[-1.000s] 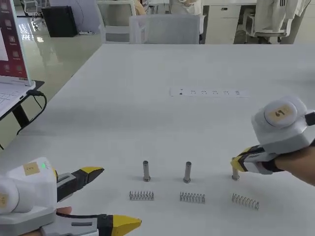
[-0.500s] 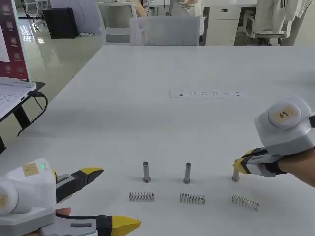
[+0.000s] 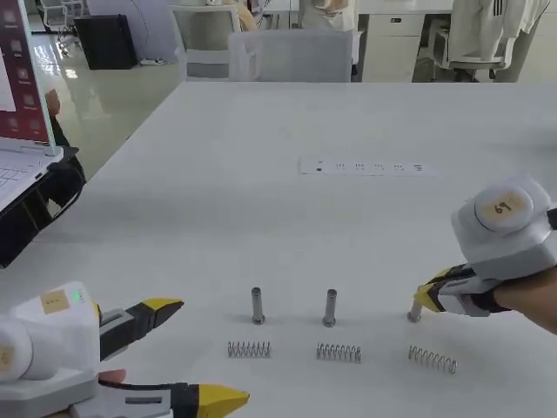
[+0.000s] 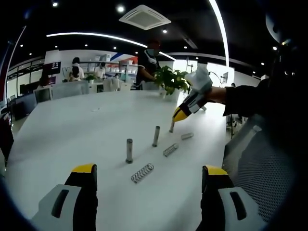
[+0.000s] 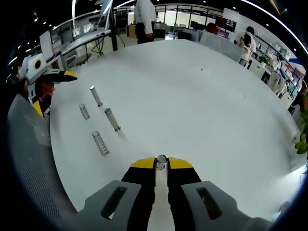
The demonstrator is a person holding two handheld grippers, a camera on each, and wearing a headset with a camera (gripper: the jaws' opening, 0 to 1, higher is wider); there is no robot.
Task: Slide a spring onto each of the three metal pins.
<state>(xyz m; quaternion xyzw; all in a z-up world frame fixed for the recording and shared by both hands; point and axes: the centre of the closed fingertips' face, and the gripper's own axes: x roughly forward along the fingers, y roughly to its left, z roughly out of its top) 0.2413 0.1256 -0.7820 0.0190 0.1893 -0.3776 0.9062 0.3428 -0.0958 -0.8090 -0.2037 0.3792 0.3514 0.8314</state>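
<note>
Between right tool [image 5: 161, 164] tips: rightmost pin [image 5: 161, 159], gripped near top.

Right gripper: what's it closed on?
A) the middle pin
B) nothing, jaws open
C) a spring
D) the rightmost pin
D: in the right gripper view the right gripper has its yellow tips pinched on the top of the rightmost pin, while the springs lie loose on the table.
</note>
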